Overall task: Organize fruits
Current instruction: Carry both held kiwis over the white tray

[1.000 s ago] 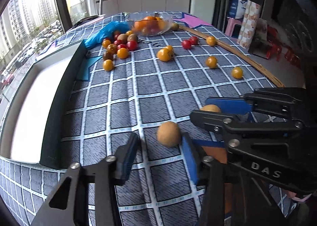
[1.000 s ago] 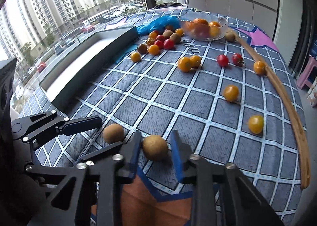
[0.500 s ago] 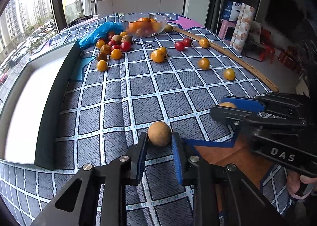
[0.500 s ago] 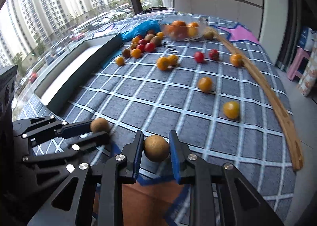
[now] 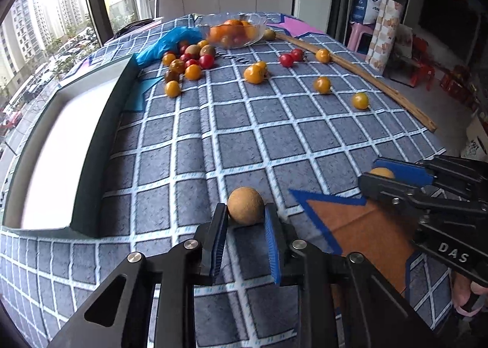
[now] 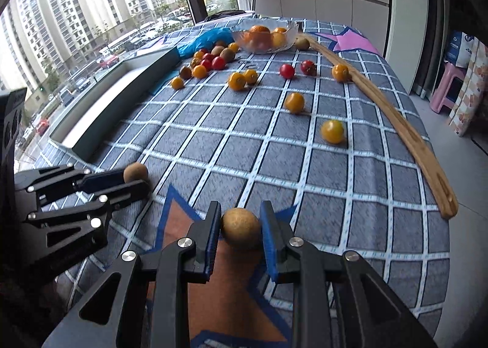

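Note:
My left gripper (image 5: 246, 217) is shut on a round brown fruit (image 5: 245, 205), held a little above the checked cloth; it also shows in the right wrist view (image 6: 135, 172). My right gripper (image 6: 241, 220) is shut on a second round brown fruit (image 6: 241, 227), which peeks out between its fingers in the left wrist view (image 5: 381, 172). Both are near the front of the table. A glass bowl (image 5: 233, 31) with orange and yellow fruit stands at the far end. Several yellow and red tomatoes (image 5: 254, 74) lie scattered between.
A dark-walled white tray (image 5: 100, 137) runs along the left side. A blue bag (image 5: 170, 41) lies beside a cluster of small fruit (image 5: 189, 58). A long wooden stick (image 6: 381, 110) lies along the right edge. An orange and blue star patch (image 6: 180, 220) is under the grippers.
Both grippers closed on their brown fruits and have lifted them slightly. The views have pulled back and up from the cloth.

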`<state>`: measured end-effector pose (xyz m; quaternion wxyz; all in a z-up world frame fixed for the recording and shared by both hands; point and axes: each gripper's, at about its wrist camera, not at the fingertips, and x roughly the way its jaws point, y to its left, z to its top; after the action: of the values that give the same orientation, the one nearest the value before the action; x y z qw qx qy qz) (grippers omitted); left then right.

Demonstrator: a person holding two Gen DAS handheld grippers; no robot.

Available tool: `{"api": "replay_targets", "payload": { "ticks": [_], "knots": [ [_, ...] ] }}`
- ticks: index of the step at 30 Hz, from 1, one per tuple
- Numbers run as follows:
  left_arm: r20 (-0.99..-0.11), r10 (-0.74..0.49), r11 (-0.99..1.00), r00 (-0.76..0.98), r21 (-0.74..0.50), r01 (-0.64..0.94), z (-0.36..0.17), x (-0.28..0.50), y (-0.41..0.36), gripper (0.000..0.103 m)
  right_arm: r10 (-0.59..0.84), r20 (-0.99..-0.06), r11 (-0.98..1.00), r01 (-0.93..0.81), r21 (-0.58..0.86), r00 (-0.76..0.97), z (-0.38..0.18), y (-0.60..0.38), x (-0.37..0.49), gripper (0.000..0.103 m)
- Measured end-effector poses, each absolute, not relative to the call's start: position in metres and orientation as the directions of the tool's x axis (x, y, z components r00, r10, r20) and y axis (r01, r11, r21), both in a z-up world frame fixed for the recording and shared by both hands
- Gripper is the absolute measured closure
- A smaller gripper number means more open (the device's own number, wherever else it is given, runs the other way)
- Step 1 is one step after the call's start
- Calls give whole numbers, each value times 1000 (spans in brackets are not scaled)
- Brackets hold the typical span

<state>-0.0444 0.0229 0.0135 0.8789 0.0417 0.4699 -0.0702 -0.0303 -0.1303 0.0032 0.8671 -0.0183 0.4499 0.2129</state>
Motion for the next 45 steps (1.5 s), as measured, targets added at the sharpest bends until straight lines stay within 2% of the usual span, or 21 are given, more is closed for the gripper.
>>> {"api": "replay_targets", "payload": {
  "ticks": [11, 20, 26, 36, 45],
  "knots": [
    [-842, 0, 996, 540, 47, 74, 19, -65, 47, 77, 431, -772, 868, -449, 213, 467, 12, -111, -49, 75],
    [-801, 29, 999, 598, 2, -46, 49, -72, 98, 77, 501, -735, 812, -543, 216, 456, 44, -65, -42, 75],
    [-813, 57, 989, 579, -34, -146, 52, -59, 137, 77, 535, -727, 766, -610, 202, 430, 62, -22, -30, 75],
    [-809, 140, 964, 571, -20, -263, 54, -28, 198, 77, 539, -758, 722, -664, 192, 367, 59, 59, 6, 75],
    [-823, 130, 955, 553, -47, -293, 40, 1, 236, 77, 505, -802, 718, -671, 185, 318, 52, 111, 30, 75]
  ]
}}
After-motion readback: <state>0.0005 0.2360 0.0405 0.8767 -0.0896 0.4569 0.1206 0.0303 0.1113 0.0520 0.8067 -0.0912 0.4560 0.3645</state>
